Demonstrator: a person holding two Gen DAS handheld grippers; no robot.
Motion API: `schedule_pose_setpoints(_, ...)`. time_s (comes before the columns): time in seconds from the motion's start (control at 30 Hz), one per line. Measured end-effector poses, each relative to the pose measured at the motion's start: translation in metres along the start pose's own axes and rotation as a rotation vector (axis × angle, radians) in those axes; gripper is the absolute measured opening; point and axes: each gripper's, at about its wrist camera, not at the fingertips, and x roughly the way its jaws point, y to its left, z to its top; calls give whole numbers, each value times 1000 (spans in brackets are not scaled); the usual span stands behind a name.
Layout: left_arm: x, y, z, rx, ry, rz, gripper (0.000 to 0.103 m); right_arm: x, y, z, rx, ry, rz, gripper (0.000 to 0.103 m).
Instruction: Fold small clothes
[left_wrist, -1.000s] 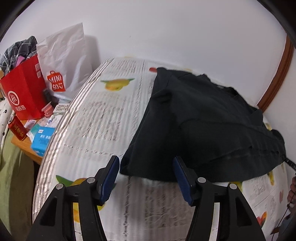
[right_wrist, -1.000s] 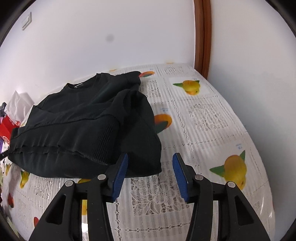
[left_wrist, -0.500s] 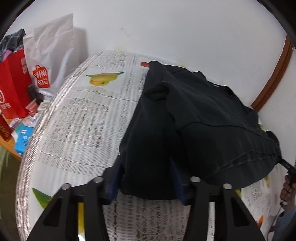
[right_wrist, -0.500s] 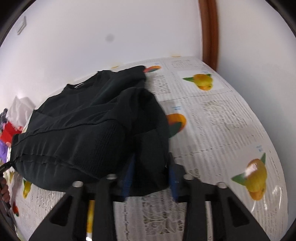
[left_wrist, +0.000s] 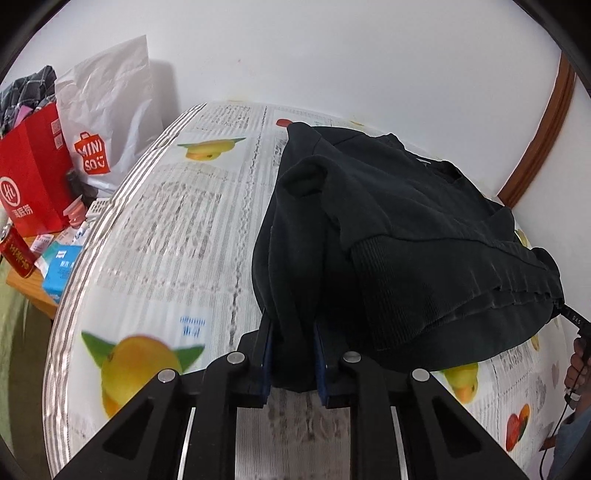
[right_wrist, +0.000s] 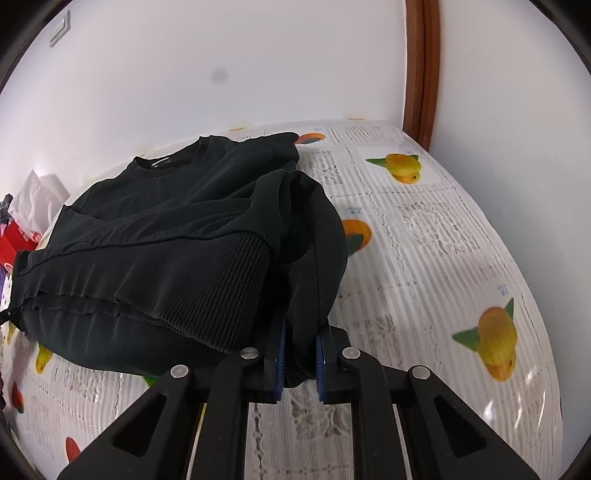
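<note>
A black sweatshirt (left_wrist: 399, 236) lies half folded on a table covered with a fruit-print tablecloth (left_wrist: 177, 236), its sleeves laid in over the body and the collar toward the white wall. Both near corners of its hem are pinched. The left gripper (left_wrist: 293, 354) has its blue-padded jaws clamped on a bunched fold of the cloth at the garment's left near corner, and the fabric rises out of them so that the pads are mostly buried; only thin blue edges show. The right gripper (right_wrist: 299, 363) is clamped the same way on the opposite corner of the sweatshirt (right_wrist: 177, 243), with a ribbed cuff draped just beside its left finger.

How much cloth sits between each pair of pads is hard to tell, since the black fabric swallows all detail there. The underside of the garment is hidden, and I cannot tell whether the gripped corners are lifted off the tablecloth (right_wrist: 424, 258) or only tented up.

Beyond the table's left edge a red paper bag (left_wrist: 31, 184) and a white shopping bag (left_wrist: 107, 122) stand against the wall, with small boxes (left_wrist: 59, 266) crowded below them, partly cut off by the lens rim. At the far right of the left view a bit of the person's hand (left_wrist: 574, 365) peeks in, mostly out of frame. A brown wooden trim (right_wrist: 421, 70) runs up the room's corner.
</note>
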Motion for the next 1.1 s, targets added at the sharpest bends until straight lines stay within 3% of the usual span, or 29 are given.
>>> schedule_pose_setpoints(0.8,-41,-15,-64,53,-5,17,18,-37,-7,-41,15,43,-69,12)
schedule_pose_setpoints(1.1,-42,-16,-68,35,-4,22,19,-34,-7,-40,32,53,-92,13)
